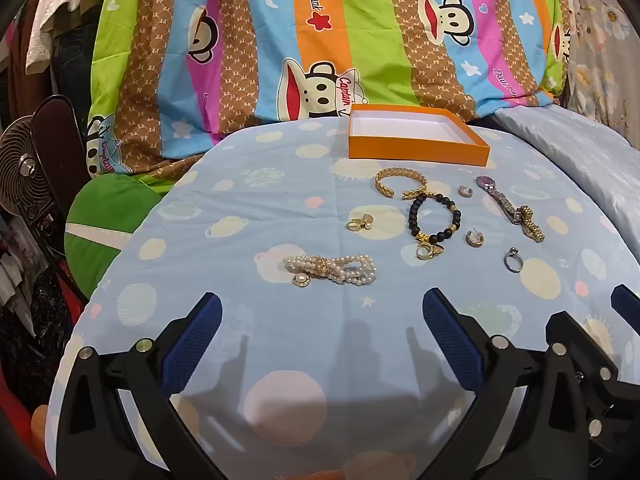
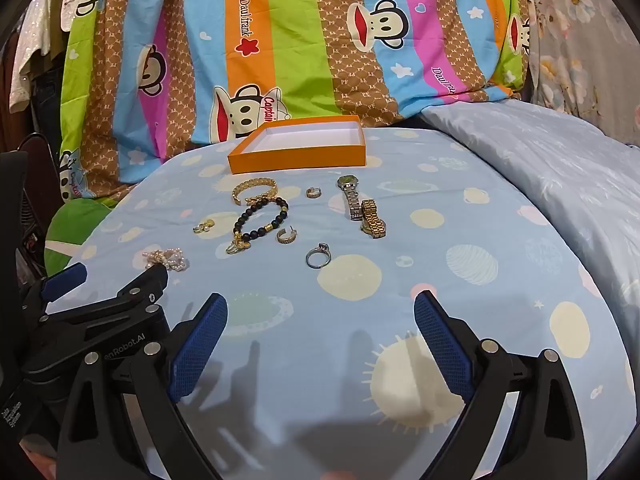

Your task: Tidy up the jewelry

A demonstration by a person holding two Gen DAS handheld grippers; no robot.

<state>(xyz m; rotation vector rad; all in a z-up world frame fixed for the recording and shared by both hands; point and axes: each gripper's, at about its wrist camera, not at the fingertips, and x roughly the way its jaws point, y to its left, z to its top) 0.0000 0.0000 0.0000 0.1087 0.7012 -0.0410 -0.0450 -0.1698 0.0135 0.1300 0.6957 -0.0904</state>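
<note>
I am holding the left tool [image 1: 322, 318] and the right tool [image 2: 321, 318] side by side at the near edge of the bed [image 2: 500, 216]; both are spread wide and carrying nothing. Just beyond the left tool, the pearl bracelet [image 1: 330, 269] is lying nearest. Farther out, the black bead bracelet [image 1: 434, 216] is touching the gold bangle [image 1: 401, 184], with a charm [image 1: 428, 250] at its near end. To the right, a silver ring [image 2: 318, 257], two small hoop earrings [image 2: 286, 236] and two watches [image 2: 362, 208] are resting loose on the sheet. The orange box [image 2: 298, 146] is sitting empty at the far side.

Risks, in my judgement: lifting the bead bracelet may drag the bangle along, since they are in contact. The soft sheet may bunch under closing fingers, so a thin ring may slip out. The neighbouring tools may collide when reaching centrally.
</note>
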